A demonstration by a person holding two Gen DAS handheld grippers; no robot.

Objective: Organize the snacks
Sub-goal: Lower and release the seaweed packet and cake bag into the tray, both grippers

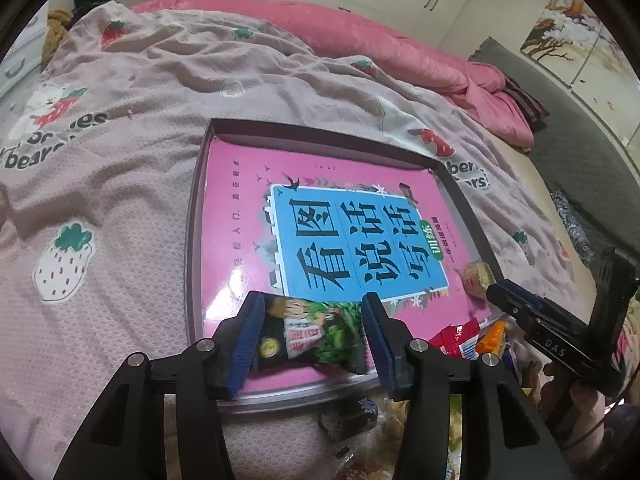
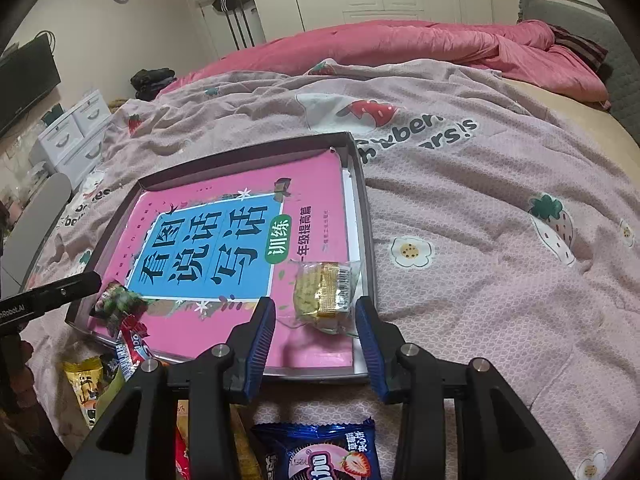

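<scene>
A shallow dark-rimmed tray [image 1: 195,240] [image 2: 366,220] lies on the bed with a pink and blue book [image 1: 320,208] [image 2: 224,240] flat inside it. A green snack packet [image 1: 320,332] [image 2: 118,300] rests on the book's near edge, between the fingers of my left gripper [image 1: 313,300], whose jaws stand apart around it without squeezing. A clear-wrapped yellow biscuit pack [image 2: 324,294] [image 1: 476,276] lies on the book's near right corner. My right gripper [image 2: 314,304] is open around it, with small gaps at the pads.
Loose snacks lie on the strawberry-print blanket [image 2: 480,240] in front of the tray: a blue strawberry packet [image 2: 320,452], a yellow packet [image 2: 82,380], red packets [image 1: 456,334]. A pink quilt [image 2: 400,44] is bunched at the back. White drawers [image 2: 68,136] stand left.
</scene>
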